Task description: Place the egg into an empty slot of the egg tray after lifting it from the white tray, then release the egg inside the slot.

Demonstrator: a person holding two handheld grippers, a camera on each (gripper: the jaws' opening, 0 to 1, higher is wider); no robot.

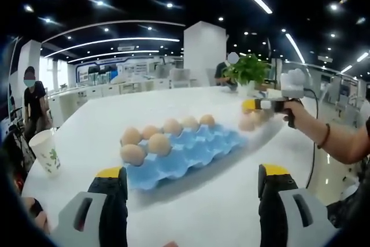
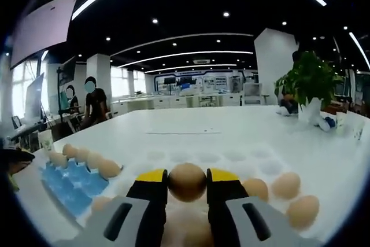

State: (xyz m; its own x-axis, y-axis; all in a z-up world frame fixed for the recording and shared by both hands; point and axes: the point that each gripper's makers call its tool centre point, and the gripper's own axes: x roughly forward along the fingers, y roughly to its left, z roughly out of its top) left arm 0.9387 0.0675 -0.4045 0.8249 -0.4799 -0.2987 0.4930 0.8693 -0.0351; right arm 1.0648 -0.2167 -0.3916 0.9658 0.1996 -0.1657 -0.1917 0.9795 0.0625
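In the right gripper view, my right gripper [image 2: 187, 176] is shut on a brown egg [image 2: 187, 183], held just above the white tray [image 2: 231, 157]. Three more eggs [image 2: 287, 184] lie on that tray to the right. The blue egg tray [image 2: 72, 184] is at the left, with eggs along its far side. In the left gripper view, the blue egg tray [image 1: 191, 151] sits mid-table with several eggs [image 1: 159, 143] in its far and left slots; its near slots are bare. My left gripper [image 1: 191, 176] stands open in front of it, holding nothing. The right gripper [image 1: 254, 106] shows beyond the tray, held by a hand.
A paper cup [image 1: 46, 151] stands near the table's left edge. A potted plant [image 1: 248, 69] sits at the far side of the table, along with small items [image 2: 326, 122]. People stand beyond the left edge [image 2: 92, 105]. The person's forearm [image 1: 335, 140] reaches in from the right.
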